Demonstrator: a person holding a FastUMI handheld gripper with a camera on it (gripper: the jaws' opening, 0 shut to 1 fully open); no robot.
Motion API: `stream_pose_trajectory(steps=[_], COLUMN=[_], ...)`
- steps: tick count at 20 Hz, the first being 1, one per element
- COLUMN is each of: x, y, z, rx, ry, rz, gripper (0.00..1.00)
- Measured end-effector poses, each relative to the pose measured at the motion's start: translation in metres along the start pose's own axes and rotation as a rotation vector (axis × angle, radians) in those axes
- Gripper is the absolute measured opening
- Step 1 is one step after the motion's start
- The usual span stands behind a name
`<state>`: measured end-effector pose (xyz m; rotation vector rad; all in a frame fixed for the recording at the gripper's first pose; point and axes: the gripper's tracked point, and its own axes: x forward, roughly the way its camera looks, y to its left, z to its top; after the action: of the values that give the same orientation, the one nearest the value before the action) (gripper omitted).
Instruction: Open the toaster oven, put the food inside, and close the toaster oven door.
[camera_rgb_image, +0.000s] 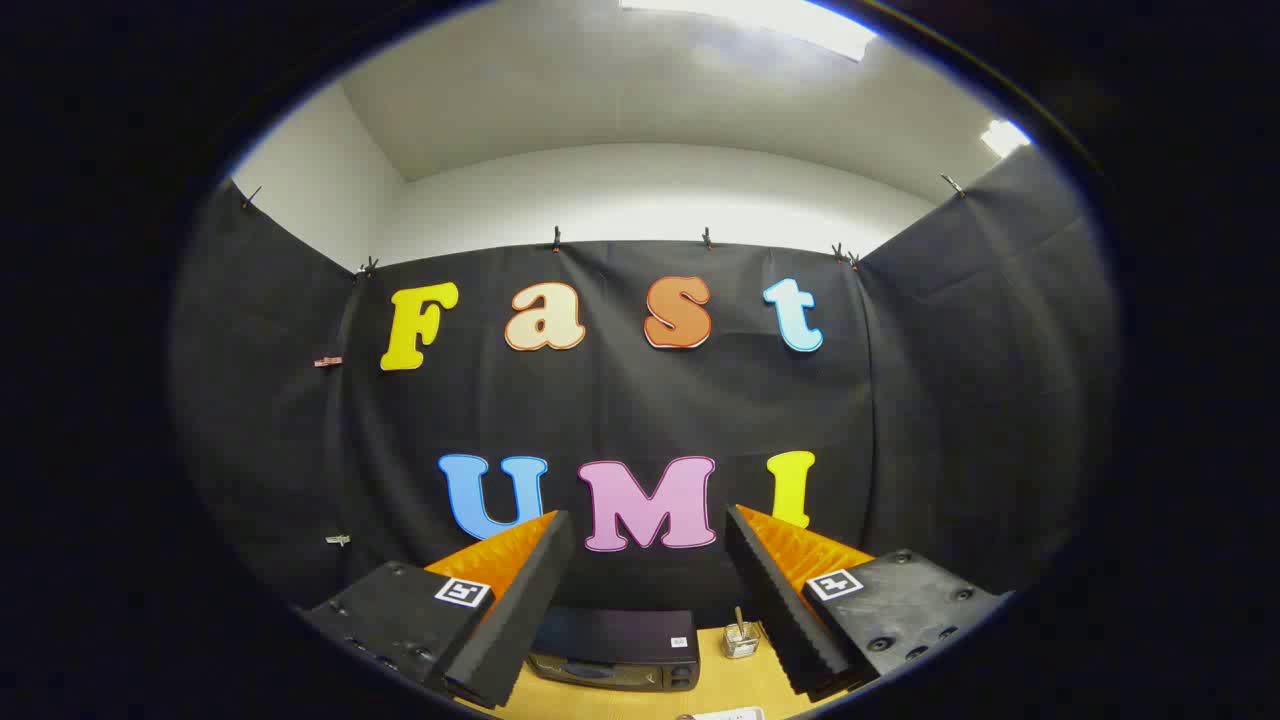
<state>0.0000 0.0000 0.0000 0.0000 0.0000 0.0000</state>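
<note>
My gripper (648, 528) is raised high and level, its two fingers spread wide apart with nothing between them. Far below and beyond the fingers, a dark toaster oven (615, 650) stands on the wooden table (730, 685) against the black cloth wall. Its door looks shut, with the front panel and knobs facing me. The left finger (520, 610) covers the oven's left end. I cannot make out the food from here.
A small clear glass jar (741, 638) with a stick in it stands on the table just right of the oven. A white object (725, 714) peeks in at the table's near edge. Black cloth walls close in the booth on three sides.
</note>
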Motion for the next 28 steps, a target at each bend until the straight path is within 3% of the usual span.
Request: stream_pose_trajectory(steps=[22, 28], x=[0.0, 0.019], y=[-0.001, 0.003], z=[-0.011, -0.037], rx=[-0.036, -0.036], ry=[0.024, 0.061], rz=[-0.002, 0.012], gripper=[0.99, 0.99])
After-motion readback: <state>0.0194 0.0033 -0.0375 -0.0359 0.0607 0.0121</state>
